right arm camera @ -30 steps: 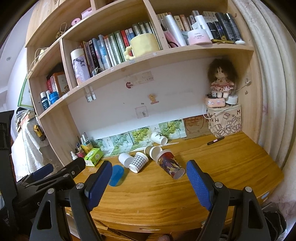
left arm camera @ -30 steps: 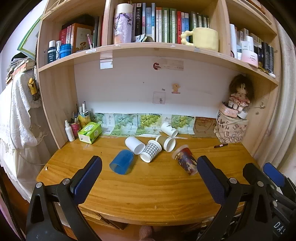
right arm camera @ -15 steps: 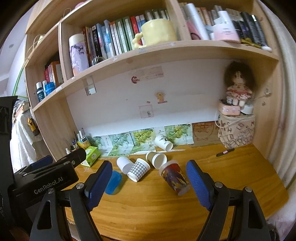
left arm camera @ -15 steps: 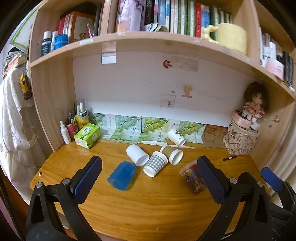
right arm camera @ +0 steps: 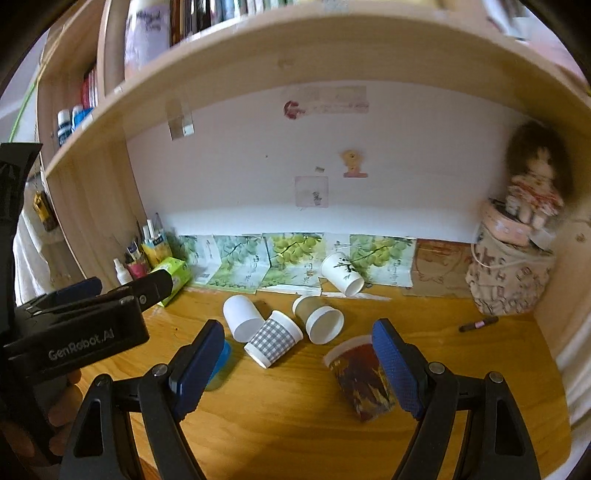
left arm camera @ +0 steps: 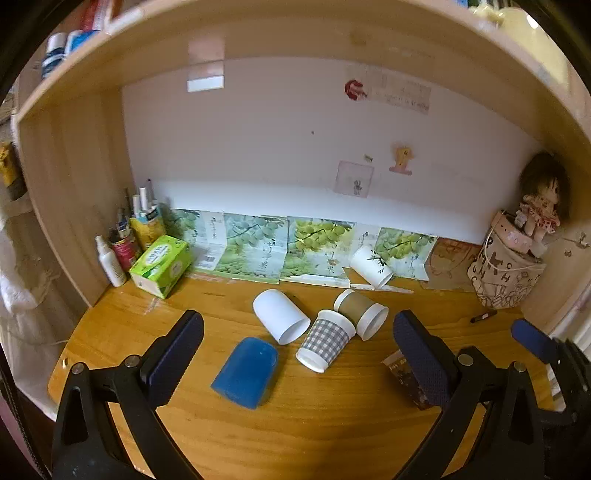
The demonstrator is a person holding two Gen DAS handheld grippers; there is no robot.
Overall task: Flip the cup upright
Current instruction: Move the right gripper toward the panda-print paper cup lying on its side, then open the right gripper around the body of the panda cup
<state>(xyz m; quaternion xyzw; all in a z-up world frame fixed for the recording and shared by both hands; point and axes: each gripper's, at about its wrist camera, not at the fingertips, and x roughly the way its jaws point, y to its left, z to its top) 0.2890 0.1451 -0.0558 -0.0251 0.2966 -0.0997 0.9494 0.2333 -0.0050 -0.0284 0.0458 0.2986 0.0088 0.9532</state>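
Several cups lie on their sides on the wooden desk [left arm camera: 332,435]: a blue plastic cup [left arm camera: 245,371], a plain white cup [left arm camera: 280,320], a grey checked cup [left arm camera: 325,345], a tan cup [left arm camera: 362,312], a white printed cup [left arm camera: 371,266] by the back wall and a dark patterned cup [right arm camera: 360,384]. My left gripper [left arm camera: 297,360] is open and empty above the blue and checked cups. My right gripper [right arm camera: 297,365] is open and empty, its right finger [right arm camera: 395,369] just in front of the dark patterned cup.
A green tissue box [left arm camera: 162,260], bottles and pens [left arm camera: 125,236] stand at the back left. A patterned bag with a doll [left arm camera: 506,273] stands at the back right, a pen [left arm camera: 484,315] beside it. A shelf [left arm camera: 295,33] overhangs the desk. Leaf-print sheets [left arm camera: 288,243] line the wall.
Both grippers have moved forward and lower over the desk, toward the cups. The cups have not moved. Both grippers stay open.
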